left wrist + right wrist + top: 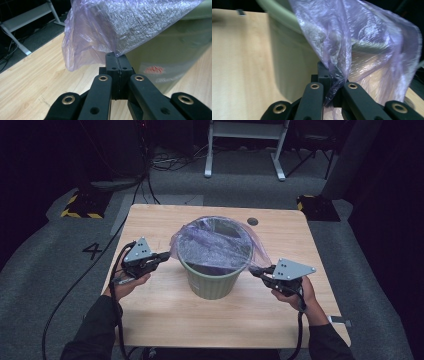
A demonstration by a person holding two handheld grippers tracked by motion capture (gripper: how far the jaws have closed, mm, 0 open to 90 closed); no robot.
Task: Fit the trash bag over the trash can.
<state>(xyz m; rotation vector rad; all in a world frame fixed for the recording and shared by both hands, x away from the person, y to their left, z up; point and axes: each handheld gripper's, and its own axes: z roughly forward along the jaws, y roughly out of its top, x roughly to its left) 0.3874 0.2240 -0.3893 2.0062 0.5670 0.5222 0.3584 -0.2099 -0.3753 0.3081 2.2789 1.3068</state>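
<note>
Two edges of one thin purple bag (215,242) are pinched, one per gripper. Bag sits inside the green bin (212,282), mouth draped over the rim, bin standing mid-table between the two sets of fingers.

Left gripper (116,58): jaws clenched together, a fold of film caught at the very tips; loose plastic billows up and away beyond them, bin wall just past on the far side. Right gripper (331,75): jaws clamped on a gathered twist of bag that runs down between the pads; bin rim lies just above and beyond the tips.

High view: left gripper (159,258) close beside the bin's left flank, right gripper (256,270) close beside its right flank, film stretched from rim out to each.

Progress, as judged: liner is seated and both sides grasped. Left to do appears to be either pulling the edges down over the rim or lifting the bag out; can't tell which.

Wooden table (165,320) otherwise bare around the bin.
</note>
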